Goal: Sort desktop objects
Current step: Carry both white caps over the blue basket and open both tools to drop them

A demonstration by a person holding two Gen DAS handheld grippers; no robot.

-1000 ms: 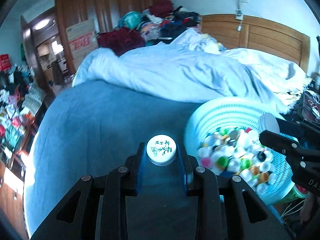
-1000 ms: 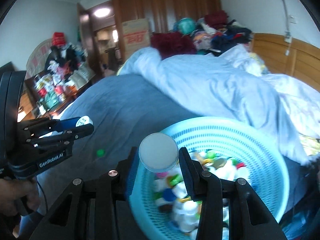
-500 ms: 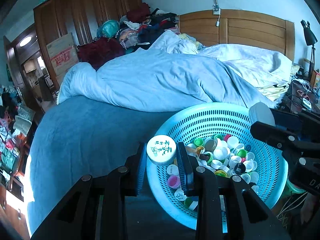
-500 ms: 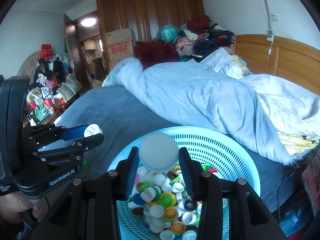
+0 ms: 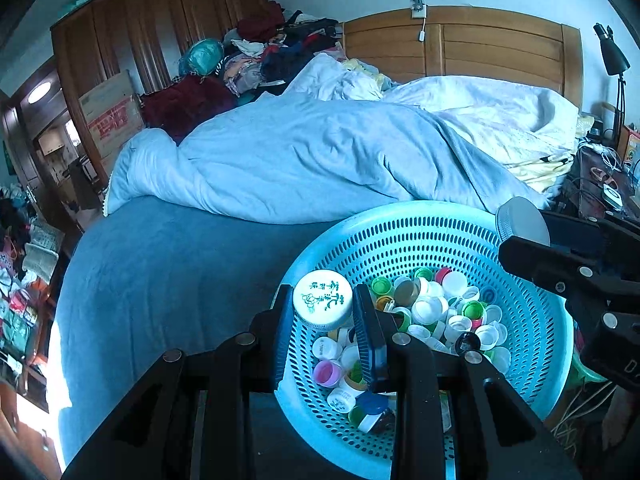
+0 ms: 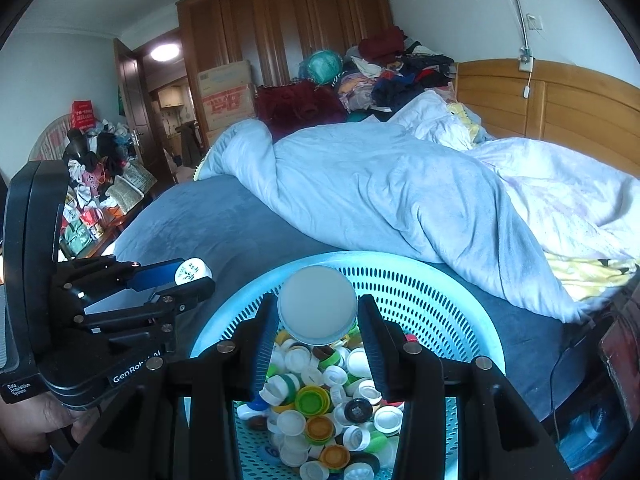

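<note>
My left gripper (image 5: 323,308) is shut on a white cap with green print (image 5: 322,299), held over the near-left rim of a light blue perforated basket (image 5: 404,232). My right gripper (image 6: 318,312) is shut on a larger plain white lid (image 6: 317,303), hanging above the same basket (image 6: 424,280). Several bottle caps (image 6: 320,392), white, green, orange and black, fill the basket's bottom. In the right wrist view the left gripper (image 6: 192,274) shows at the left with its cap (image 6: 191,271). The plain lid (image 5: 520,222) shows at the right edge of the left wrist view.
The basket stands at the edge of a bed with a dark blue sheet (image 5: 160,272) and a crumpled light blue duvet (image 5: 320,152). Behind are a wooden headboard (image 5: 480,48), a pile of clothes (image 6: 380,76) and a wardrobe (image 6: 288,28). A hand (image 6: 36,420) holds the left gripper.
Both grippers have moved with their caps from over the bed's sheet to above the basket, which now fills more of each view. Neither grip has altered.
</note>
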